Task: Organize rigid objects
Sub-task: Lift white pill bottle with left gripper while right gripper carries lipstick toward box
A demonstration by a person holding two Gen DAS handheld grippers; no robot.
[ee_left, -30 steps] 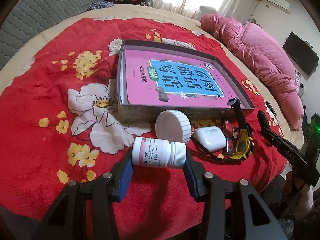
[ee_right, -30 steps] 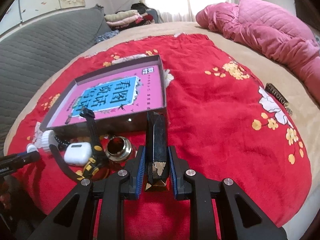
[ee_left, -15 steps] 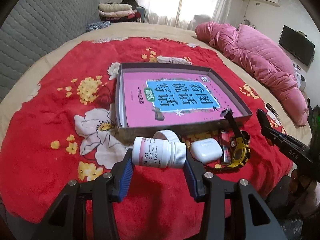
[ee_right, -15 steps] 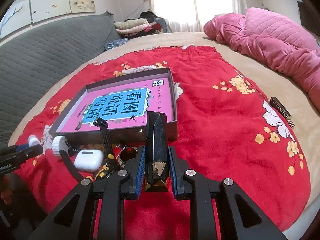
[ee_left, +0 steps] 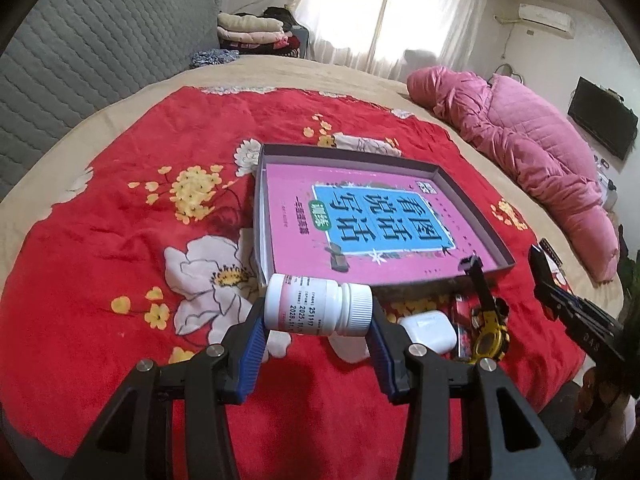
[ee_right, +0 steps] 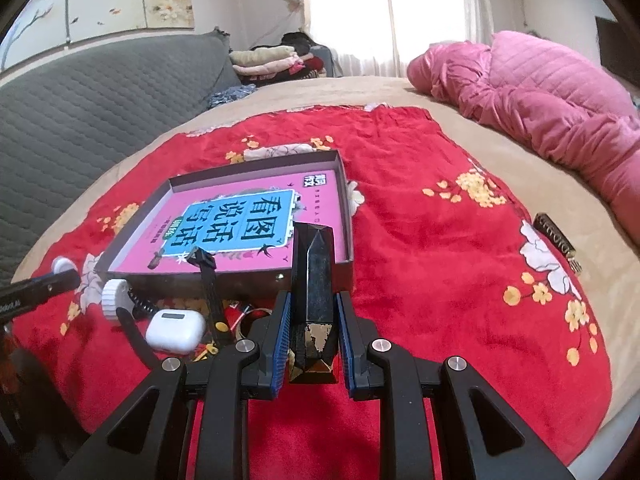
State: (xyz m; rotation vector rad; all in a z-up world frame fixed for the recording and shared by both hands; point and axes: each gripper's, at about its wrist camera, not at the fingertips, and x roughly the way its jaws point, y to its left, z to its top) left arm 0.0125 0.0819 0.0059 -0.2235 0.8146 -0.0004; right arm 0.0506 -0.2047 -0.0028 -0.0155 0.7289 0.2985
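Left claw (ee_left: 318,322) around pill bottle (ee_left: 316,309)

Smooth white plastic bottle (ee_left: 318,309); plush red blanket (ee_left: 120,248) (fleecy); glossy book (ee_left: 360,224).

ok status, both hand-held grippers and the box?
Left hand-held gripper shut on pill bottle. Right hand-held gripper shut on black faceted bar. Box holds only pink book. Earbud case, watch crowd its near wall.

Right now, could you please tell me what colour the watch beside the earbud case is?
The watch is yellow and black, clearest in the left wrist view.
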